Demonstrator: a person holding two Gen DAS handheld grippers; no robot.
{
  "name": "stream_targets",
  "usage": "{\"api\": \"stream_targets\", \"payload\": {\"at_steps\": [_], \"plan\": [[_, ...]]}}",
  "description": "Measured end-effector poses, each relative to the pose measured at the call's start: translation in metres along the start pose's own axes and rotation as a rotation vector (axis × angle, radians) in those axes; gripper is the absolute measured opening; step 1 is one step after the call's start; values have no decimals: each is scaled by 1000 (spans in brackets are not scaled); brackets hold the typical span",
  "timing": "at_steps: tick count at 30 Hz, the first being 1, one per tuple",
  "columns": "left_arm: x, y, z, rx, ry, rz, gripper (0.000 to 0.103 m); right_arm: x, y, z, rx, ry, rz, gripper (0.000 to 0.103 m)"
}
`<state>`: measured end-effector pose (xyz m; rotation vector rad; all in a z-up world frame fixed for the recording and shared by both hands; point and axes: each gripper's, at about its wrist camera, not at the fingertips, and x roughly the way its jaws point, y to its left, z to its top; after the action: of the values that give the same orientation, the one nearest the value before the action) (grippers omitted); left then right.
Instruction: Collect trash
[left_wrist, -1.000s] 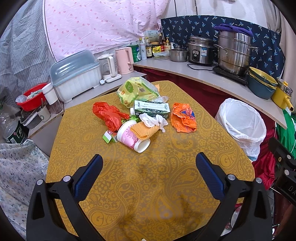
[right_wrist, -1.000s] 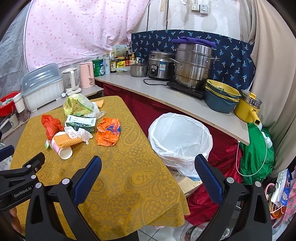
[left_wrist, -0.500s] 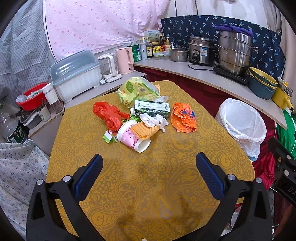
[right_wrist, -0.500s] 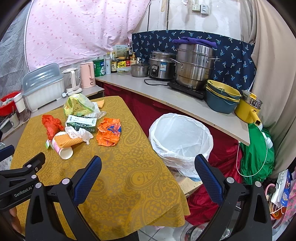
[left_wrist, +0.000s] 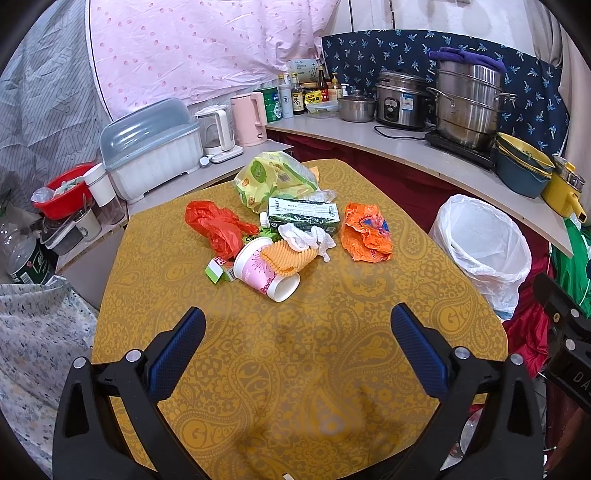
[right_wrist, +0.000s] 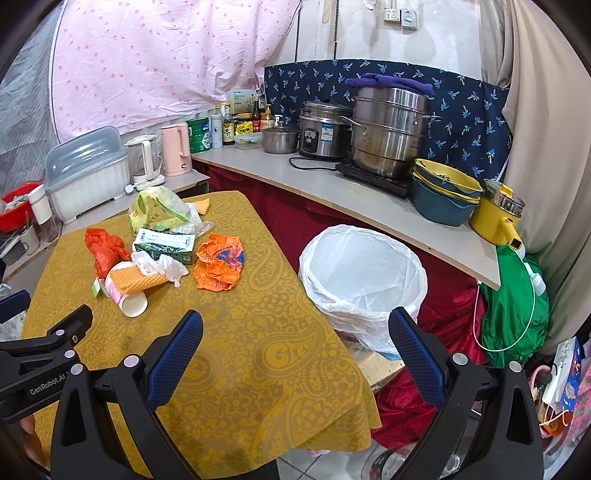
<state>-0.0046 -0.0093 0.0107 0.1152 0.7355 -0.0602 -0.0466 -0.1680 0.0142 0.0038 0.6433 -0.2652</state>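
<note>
Left wrist view showed the left gripper (left_wrist: 297, 328) held above the near part of a table (left_wrist: 332, 387) covered in a yellow paisley cloth, its blue-padded fingers (left_wrist: 177, 354) spread wide with nothing between them. The trash lay in one cluster toward the far half of the table, well apart from the gripper. A pink paper cup (left_wrist: 264, 271) lay on its side, mouth toward the near right, with a ridged orange sleeve (left_wrist: 290, 258) resting on it. A crumpled white tissue (left_wrist: 306, 238) touched the sleeve and leaned against a green carton (left_wrist: 303, 216) lying flat behind it. A red plastic bag (left_wrist: 216, 227) sat to the left of the cup, and a small green packet (left_wrist: 214, 269) lay just beside the cup's base. A crumpled orange wrapper (left_wrist: 365, 232) lay to the right of the carton. A yellow-green bag (left_wrist: 273, 181) stood at the far edge of the cluster.

The right wrist view showed the right gripper (right_wrist: 295, 332) likewise released, fingers wide apart and empty, held over the table's near right edge. A bin lined with a white bag (right_wrist: 362, 277) stood on the floor just beside the table's right side, below a grey counter (right_wrist: 332, 192) carrying steel pots (right_wrist: 388, 144) and stacked bowls (right_wrist: 443, 192). The bin's contents could not be made out.
</note>
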Motion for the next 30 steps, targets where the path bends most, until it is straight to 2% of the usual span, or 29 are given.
{"api": "stream_targets", "payload": {"at_steps": [9, 10, 30], "plan": [[1, 4, 0, 1, -2, 2, 96, 2, 2, -1, 0, 0, -1, 96], [6, 9, -8, -2, -2, 2, 96, 2, 2, -1, 0, 1, -1, 96], [11, 3, -21, -10, 15, -4, 96, 10, 6, -9, -5, 11, -6, 96]]}}
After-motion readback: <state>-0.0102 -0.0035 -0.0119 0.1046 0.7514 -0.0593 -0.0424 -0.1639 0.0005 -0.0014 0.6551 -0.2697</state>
